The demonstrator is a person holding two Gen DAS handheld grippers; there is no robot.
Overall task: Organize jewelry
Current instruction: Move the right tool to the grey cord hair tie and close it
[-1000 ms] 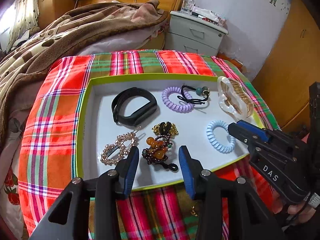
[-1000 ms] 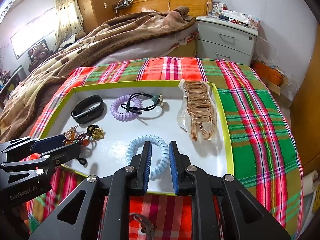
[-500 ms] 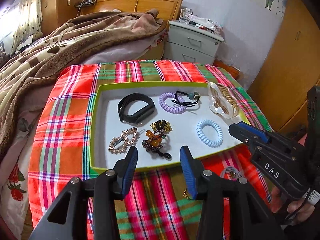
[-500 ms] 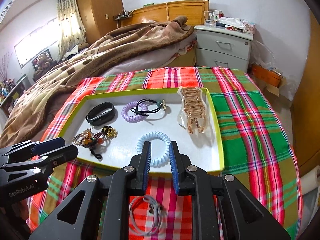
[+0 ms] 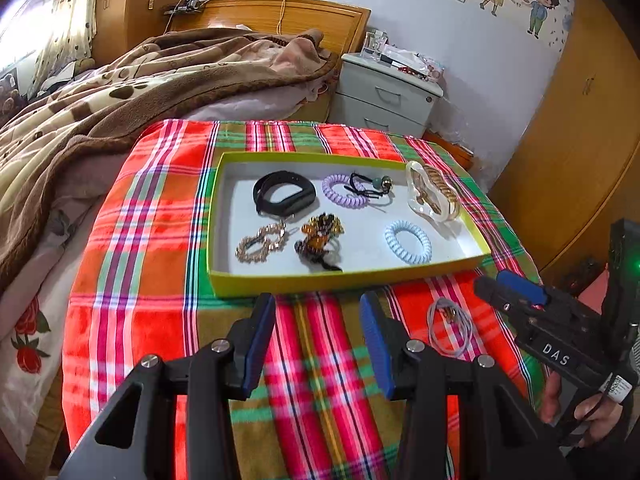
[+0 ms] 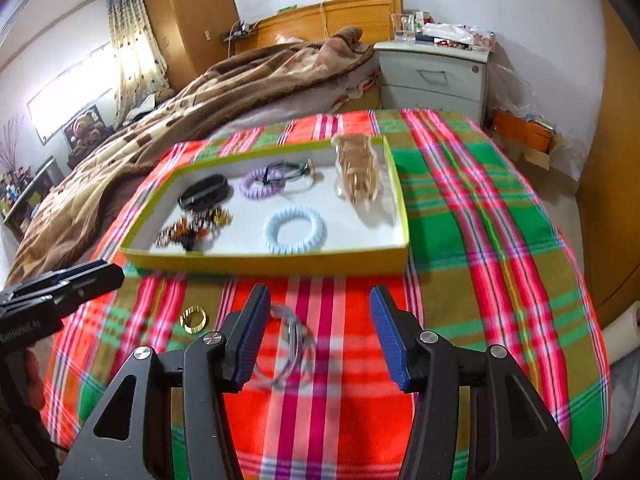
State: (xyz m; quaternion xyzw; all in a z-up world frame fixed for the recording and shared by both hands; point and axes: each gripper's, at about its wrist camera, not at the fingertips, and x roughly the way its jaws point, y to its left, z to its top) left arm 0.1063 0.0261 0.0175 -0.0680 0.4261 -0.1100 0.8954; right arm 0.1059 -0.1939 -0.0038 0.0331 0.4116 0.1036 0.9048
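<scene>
A white tray with a green rim (image 5: 344, 280) (image 6: 264, 264) on the plaid cloth holds a light blue coil tie (image 5: 408, 242) (image 6: 295, 230), a purple coil tie (image 5: 344, 191), a black band (image 5: 285, 196), a clear-and-gold claw clip (image 5: 432, 192), a gold hair clip (image 5: 260, 242) and a beaded amber piece (image 5: 318, 238). On the cloth in front of the tray lie a grey hair tie (image 5: 448, 326) (image 6: 288, 344) and a gold ring (image 6: 194, 319). My left gripper (image 5: 318, 332) (image 6: 80, 276) is open and empty. My right gripper (image 6: 318, 332) (image 5: 516, 292) hovers over the grey tie, its jaws opening with nothing gripped.
The plaid cloth (image 6: 480, 220) covers a small table beside a bed with a brown blanket (image 5: 120, 100). A grey nightstand (image 5: 388, 96) stands behind it, and wooden wardrobes line the right side. A hand (image 5: 592, 412) holds the right gripper.
Both grippers have drawn back from the tray toward the near edge. The right jaws went from nearly shut to wide. The grey tie and gold ring have come into view.
</scene>
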